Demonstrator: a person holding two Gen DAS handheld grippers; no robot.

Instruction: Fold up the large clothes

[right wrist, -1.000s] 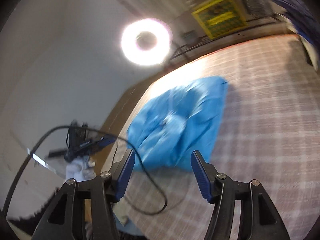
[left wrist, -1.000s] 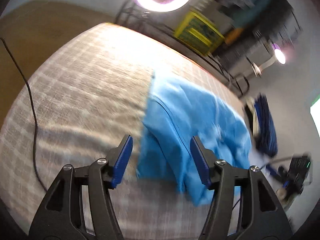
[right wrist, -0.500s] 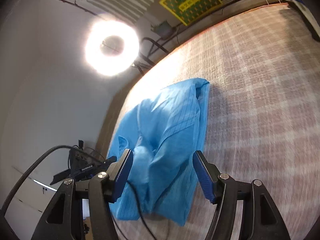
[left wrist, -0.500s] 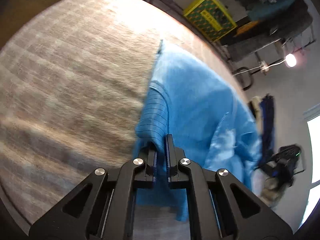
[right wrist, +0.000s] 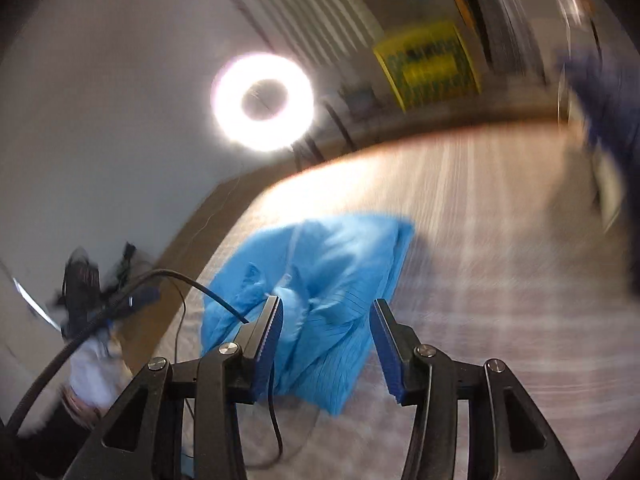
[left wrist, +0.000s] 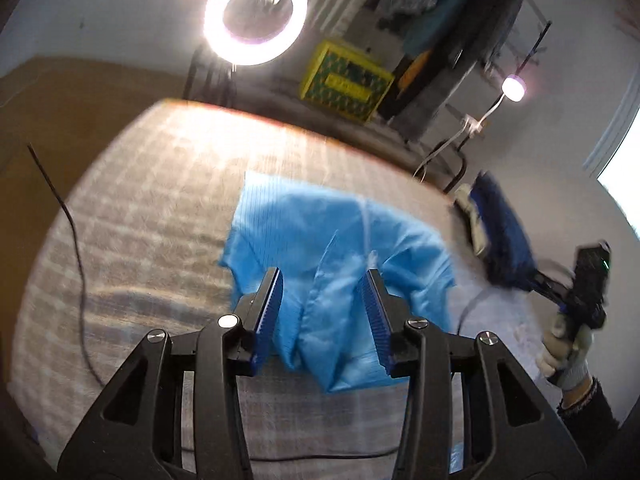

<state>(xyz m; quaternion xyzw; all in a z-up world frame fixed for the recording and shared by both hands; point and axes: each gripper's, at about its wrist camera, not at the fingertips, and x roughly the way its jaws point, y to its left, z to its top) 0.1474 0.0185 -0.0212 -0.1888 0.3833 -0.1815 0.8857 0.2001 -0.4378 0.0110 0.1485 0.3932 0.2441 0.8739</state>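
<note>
A light blue garment lies crumpled and partly folded on the checked beige surface. My left gripper is open and empty, held just above the garment's near edge. My right gripper is open and empty too, above the near side of the same garment. In the left wrist view the right gripper shows at the far right in a gloved hand. In the right wrist view the left gripper shows blurred at the far left.
A dark blue clothes pile lies at the right edge of the surface. A black cable runs over its left part, another cable crosses the right wrist view. A ring light, yellow crate and clothes rack stand behind.
My left gripper, shut on the garment's edge half a second ago, has opened, let go and lifted back. My right gripper stayed open and swung; its view is now blurred.
</note>
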